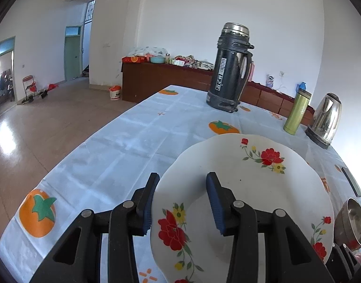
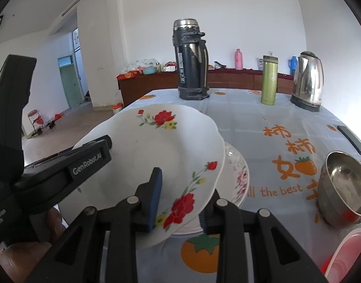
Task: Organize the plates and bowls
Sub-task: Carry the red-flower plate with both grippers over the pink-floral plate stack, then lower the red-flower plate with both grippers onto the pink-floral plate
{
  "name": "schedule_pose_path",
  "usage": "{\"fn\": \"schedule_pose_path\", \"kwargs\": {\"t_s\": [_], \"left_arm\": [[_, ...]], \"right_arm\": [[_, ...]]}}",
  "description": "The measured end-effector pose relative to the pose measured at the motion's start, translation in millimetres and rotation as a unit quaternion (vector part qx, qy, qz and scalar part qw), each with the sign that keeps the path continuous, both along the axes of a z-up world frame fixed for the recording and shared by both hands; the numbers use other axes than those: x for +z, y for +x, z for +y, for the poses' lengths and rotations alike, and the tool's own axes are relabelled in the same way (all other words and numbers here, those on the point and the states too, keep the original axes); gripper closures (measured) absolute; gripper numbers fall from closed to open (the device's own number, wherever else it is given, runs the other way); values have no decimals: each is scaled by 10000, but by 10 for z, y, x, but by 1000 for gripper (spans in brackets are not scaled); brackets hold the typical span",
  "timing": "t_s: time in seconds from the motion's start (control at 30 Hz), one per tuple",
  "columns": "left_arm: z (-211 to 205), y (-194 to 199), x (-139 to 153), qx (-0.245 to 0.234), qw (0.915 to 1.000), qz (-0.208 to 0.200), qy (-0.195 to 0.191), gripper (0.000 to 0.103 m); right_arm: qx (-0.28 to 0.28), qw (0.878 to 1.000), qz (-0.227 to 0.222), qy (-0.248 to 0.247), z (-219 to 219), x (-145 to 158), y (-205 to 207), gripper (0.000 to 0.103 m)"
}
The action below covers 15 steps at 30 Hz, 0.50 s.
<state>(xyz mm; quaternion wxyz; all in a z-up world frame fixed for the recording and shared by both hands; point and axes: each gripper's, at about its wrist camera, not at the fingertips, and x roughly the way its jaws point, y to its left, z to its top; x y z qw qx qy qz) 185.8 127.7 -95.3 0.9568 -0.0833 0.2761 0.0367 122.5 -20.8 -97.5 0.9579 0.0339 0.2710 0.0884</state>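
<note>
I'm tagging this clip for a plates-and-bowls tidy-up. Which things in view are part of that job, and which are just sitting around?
Part of the job:
- red-flowered plate, gripped by the left gripper and right gripper
- pink-flowered plate under it
- steel bowl

Just sitting around:
- black thermos
- green flask
- steel kettle
- phone

A flowered plate (image 2: 157,155) is held tilted above the surface (image 2: 263,122), over a second plate (image 2: 239,176) lying beneath its right edge. A metal bowl (image 2: 345,184) sits to the right. Behind, along the far edge, stand a tall flask (image 2: 191,63), a slim bottle (image 2: 269,80) and a kettle (image 2: 307,80), left to right.
</note>
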Motion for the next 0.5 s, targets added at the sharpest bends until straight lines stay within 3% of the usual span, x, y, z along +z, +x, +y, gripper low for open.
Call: {"fn": "schedule_pose_path", "kwargs": {"t_s": [0.5], "left_arm": [[-149, 68, -10, -101, 9999, -105, 32, 59]], "right_arm": [[-276, 9996, 18, 41, -113, 7, 27, 75]]}}
